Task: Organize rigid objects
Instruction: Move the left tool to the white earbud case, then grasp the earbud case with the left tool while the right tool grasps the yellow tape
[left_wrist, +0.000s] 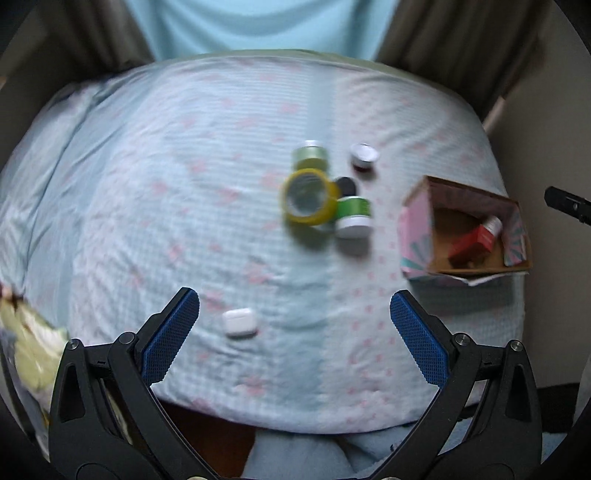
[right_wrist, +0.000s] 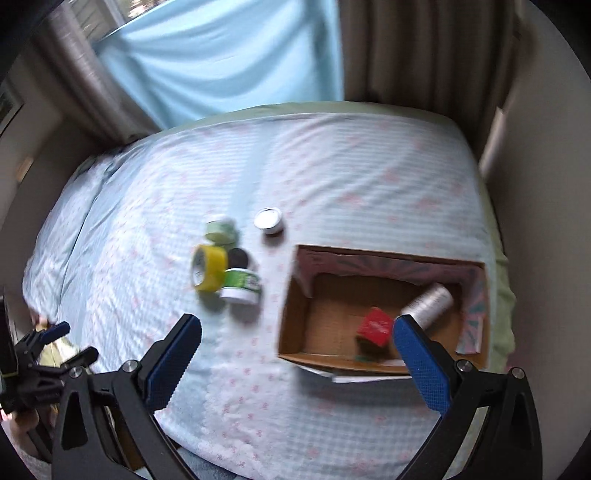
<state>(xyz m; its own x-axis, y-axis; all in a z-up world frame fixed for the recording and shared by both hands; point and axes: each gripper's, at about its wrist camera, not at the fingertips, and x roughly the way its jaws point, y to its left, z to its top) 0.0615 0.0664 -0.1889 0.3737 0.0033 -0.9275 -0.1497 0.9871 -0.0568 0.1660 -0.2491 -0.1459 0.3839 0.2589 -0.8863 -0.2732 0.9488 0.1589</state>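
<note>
On the bed lies a cluster: a yellow tape roll (left_wrist: 310, 197) (right_wrist: 208, 267), a green jar with white lid (left_wrist: 352, 216) (right_wrist: 242, 285), a pale green jar (left_wrist: 310, 155) (right_wrist: 221, 229), a black disc (left_wrist: 346, 186) (right_wrist: 238, 257) and a small silver-topped tin (left_wrist: 364, 156) (right_wrist: 269, 220). A white earbud case (left_wrist: 240, 322) lies near my left gripper (left_wrist: 294, 332), which is open and empty. A cardboard box (left_wrist: 417, 206) (right_wrist: 295, 295) at the right holds a red box (left_wrist: 474, 243) (right_wrist: 375, 326) and a silver cylinder (right_wrist: 430, 303). My right gripper (right_wrist: 297, 356) is open and empty above the box's near edge.
The bed (left_wrist: 184, 184) (right_wrist: 351, 177) has a pale blue checked sheet with pink bows. Curtains and a blue cloth (right_wrist: 229, 55) hang behind it. A wall stands at the right. The left gripper also shows at the left edge of the right wrist view (right_wrist: 55, 345).
</note>
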